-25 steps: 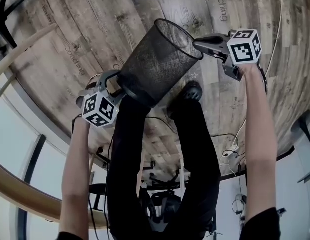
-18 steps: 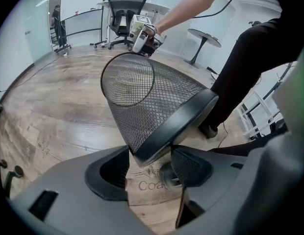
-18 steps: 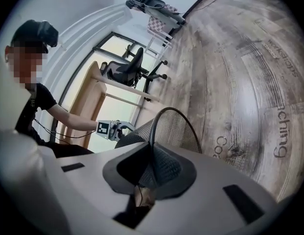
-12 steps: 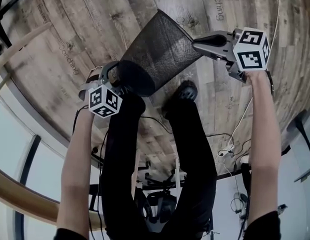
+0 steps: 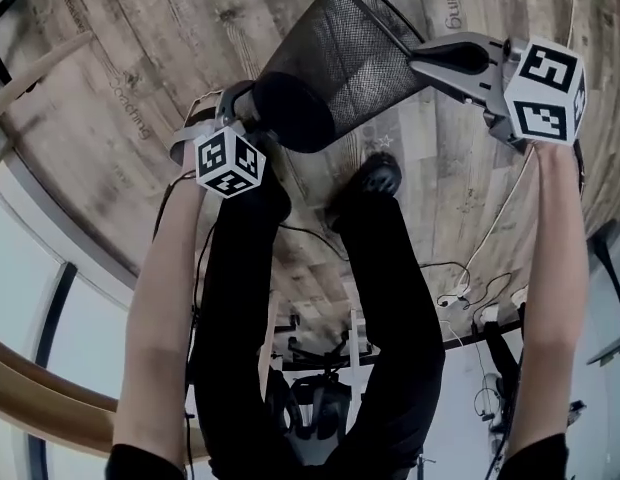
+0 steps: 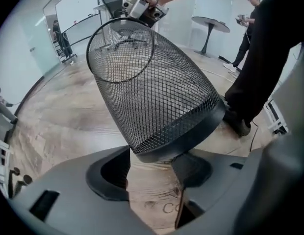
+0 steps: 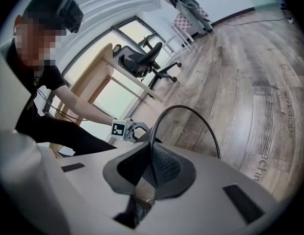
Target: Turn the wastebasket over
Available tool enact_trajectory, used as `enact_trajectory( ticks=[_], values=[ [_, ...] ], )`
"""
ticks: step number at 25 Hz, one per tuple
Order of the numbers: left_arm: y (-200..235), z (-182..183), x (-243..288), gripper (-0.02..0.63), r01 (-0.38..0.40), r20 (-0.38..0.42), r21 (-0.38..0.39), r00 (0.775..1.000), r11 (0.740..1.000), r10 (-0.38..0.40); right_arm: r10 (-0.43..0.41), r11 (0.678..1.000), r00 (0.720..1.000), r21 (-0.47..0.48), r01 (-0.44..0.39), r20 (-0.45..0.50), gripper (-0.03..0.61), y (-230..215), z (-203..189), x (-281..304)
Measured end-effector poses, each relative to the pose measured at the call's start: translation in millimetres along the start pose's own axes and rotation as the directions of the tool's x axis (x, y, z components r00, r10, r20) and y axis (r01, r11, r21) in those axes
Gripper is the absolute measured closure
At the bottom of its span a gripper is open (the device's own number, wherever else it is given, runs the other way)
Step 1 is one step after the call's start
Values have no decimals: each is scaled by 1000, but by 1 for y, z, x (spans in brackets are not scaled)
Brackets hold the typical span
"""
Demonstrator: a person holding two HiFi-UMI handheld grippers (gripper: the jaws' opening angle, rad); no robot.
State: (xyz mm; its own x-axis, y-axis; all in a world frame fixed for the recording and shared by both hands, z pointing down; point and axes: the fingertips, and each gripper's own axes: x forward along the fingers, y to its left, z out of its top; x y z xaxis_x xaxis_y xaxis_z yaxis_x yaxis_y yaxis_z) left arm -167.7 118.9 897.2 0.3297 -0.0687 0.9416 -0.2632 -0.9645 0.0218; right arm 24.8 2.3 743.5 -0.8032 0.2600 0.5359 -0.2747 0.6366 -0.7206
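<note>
Tipped further than a second earlier, the wastebasket (image 5: 340,58) hung tilted above the wooden floor (image 5: 140,28), its mouth far and right, its solid base near and left. The right gripper (image 5: 422,63) had its fingers (image 7: 166,168) clenched on the wire rim. The left gripper (image 5: 245,103) sat at the base, its fingers (image 6: 108,180) closing, the base's edge between their tips but not yet pinched.

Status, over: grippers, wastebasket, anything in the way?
Right gripper shut on wastebasket rim. Left gripper jaws closing, base at their tips, unclamped. Wastebasket tilted, off floor. Shoe nearby, not touching.
</note>
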Motion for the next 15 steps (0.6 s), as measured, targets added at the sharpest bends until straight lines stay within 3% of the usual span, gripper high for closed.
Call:
enact_trajectory(
  ticks=[4,7,11,15],
  values=[
    [5,3,0,356,-30,-5,-54,1000,998,30,-45,999,999,-28,45,-7,529,-2,1,-6],
    [3,-8,-4,351,3,-61,-139,998,990,-11,-55,998,998,-33,55,-25,529,2,0,-6],
    [12,-19,-24,350,19,-104,-272,993,962,-49,-92,992,993,-88,86,-69,529,10,11,-4],
    [17,-9,-58,377,11,-61,-395,997,919,-39,-173,976,978,-156,155,-112,529,17,22,1]
  ],
)
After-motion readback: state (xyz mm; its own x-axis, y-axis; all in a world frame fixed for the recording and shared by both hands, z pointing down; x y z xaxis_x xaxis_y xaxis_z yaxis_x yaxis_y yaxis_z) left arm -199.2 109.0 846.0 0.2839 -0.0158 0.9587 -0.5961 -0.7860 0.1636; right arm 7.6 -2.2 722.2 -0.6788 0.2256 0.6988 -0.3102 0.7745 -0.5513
